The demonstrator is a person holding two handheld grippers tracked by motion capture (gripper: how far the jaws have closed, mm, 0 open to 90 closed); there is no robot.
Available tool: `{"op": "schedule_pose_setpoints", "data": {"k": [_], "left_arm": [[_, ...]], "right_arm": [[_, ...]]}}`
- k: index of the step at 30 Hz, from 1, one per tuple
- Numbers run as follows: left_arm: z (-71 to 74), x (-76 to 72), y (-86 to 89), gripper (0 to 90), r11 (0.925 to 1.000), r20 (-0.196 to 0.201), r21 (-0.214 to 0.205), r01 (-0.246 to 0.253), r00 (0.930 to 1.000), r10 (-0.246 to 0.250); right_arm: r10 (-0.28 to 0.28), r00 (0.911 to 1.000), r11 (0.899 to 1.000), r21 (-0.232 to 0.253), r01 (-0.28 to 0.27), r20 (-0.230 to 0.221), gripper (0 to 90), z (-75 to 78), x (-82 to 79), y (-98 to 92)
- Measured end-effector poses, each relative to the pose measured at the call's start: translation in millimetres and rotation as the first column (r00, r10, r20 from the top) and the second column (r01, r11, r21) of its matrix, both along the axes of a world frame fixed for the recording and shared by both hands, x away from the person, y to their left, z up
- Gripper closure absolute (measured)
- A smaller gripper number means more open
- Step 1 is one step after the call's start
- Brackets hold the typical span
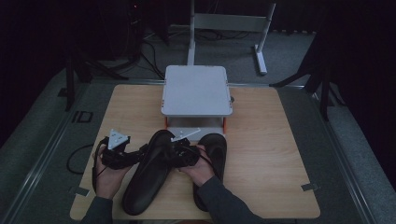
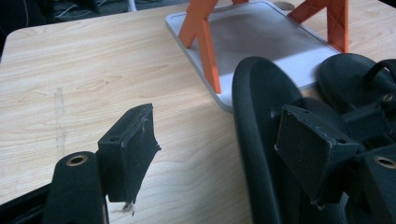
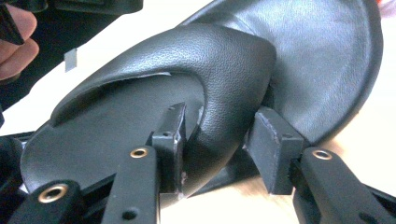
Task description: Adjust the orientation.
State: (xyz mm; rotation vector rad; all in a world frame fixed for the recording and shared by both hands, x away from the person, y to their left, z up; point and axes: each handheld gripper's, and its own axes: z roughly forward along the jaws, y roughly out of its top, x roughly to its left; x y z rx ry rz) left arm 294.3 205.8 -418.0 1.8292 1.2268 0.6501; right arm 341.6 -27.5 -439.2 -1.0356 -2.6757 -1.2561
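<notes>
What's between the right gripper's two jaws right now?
In the right gripper view, the black slipper's upper strap sits between the right gripper's jaws.

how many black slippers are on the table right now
2: the left slipper lies angled between both grippers, and the right slipper lies beside it, partly under the person's right hand.
</notes>
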Motion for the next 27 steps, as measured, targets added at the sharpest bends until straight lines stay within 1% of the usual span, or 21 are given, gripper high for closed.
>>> {"op": "schedule_pose_setpoints", "data": {"k": [1, 2, 3, 4, 5, 8, 10, 13, 14, 17, 20, 23, 24, 25, 26, 27], "left_arm": [[-0.2, 0.3, -1.0, 27.9, 1.0, -0.003, 0.002, 0.003, 1.0, -0.003], [-0.5, 0.7, -1.9, 27.9, 1.0, -0.004, 0.0, 0.004, 1.0, -0.004], [-0.8, 1.0, -2.9, 27.9, 1.0, -0.003, 0.001, 0.006, 1.0, -0.006], [-1.0, 1.1, -3.8, 27.9, 1.0, -0.004, 0.001, 0.008, 1.0, -0.008], [-1.1, 1.2, -4.4, 27.9, 1.0, -0.003, 0.002, 0.01, 0.9999, -0.01], [-1.3, 1.3, -4.4, 27.9, 1.0, -0.002, 0.0, 0.008, 1.0, -0.008], [-1.0, 0.9, -2.9, 28.0, 1.0, 0.0, -0.005, 0.006, 1.0, -0.006], [0.4, -0.7, -0.1, 27.9, 0.9999, 0.006, -0.01, -0.001, 1.0, 0.001], [0.6, -0.8, 0.7, 27.9, 0.9999, 0.007, -0.011, -0.001, 1.0, 0.001], [1.2, -1.2, 1.9, 27.9, 0.9999, 0.009, -0.015, -0.006, 0.9999, 0.006], [0.4, -0.3, 1.1, 27.9, 0.9999, 0.008, -0.014, -0.005, 1.0, 0.005], [-1.1, 1.1, -0.6, 27.9, 0.9999, 0.005, -0.015, -0.002, 1.0, 0.002], [-1.5, 1.4, -1.1, 28.0, 0.9999, 0.003, -0.015, 0.0, 1.0, 0.0], [-2.3, 2.2, -2.2, 28.0, 0.9999, 0.001, -0.012, 0.002, 1.0, -0.002], [-2.5, 2.4, -2.9, 27.9, 0.9999, 0.0, -0.013, 0.003, 1.0, -0.003], [-2.6, 2.5, -3.5, 27.9, 0.9999, -0.001, -0.014, 0.003, 1.0, -0.003]], "right_arm": [[0.0, 1.0, 1.0, -0.003, 0.0, 0.004, 55.0, 0.5, 0.1, -1.0], [0.0, 0.9997, 1.0, -0.019, 0.0, 0.023, 53.9, 0.9, 0.6, -2.8], [-0.003, 0.9995, 1.0, -0.031, 0.004, 0.03, 53.8, 0.7, 1.3, -3.7], [-0.004, 0.9998, 1.0, -0.027, 0.004, 0.02, 54.2, 0.1, 2.5, -4.8], [0.001, 0.9998, 1.0, -0.021, 0.0, 0.02, 55.1, -0.1, 2.6, -5.8], [0.007, 0.9995, 1.0, -0.006, -0.007, 0.032, 58.3, 3.5, -0.7, -8.0], [0.016, 0.9991, 1.0, 0.019, -0.017, 0.038, 61.4, 8.9, -3.7, -11.0], [0.026, 0.9982, 0.999, 0.032, -0.027, 0.054, 64.3, 17.8, -7.7, -16.9], [0.032, 0.9979, 0.999, 0.038, -0.035, 0.057, 64.5, 22.7, -9.3, -21.3], [0.032, 0.9976, 0.998, 0.045, -0.035, 0.061, 65.2, 30.1, -11.7, -31.2], [0.032, 0.9974, 0.997, 0.064, -0.036, 0.064, 66.1, 36.6, -14.2, -43.1], [0.022, 0.9964, 0.998, 0.051, -0.026, 0.082, 66.4, 41.7, -18.2, -53.6], [0.009, 0.9969, 0.999, 0.045, -0.013, 0.079, 66.4, 43.1, -18.9, -57.2], [0.0, 0.998, 0.999, 0.053, -0.003, 0.064, 66.5, 44.0, -18.8, -60.1], [-0.009, 0.9992, 0.997, 0.077, 0.006, 0.039, 66.5, 46.2, -18.7, -65.6], [-0.014, 0.9992, 0.997, 0.082, 0.011, 0.037, 66.5, 47.4, -19.3, -67.8]]}}
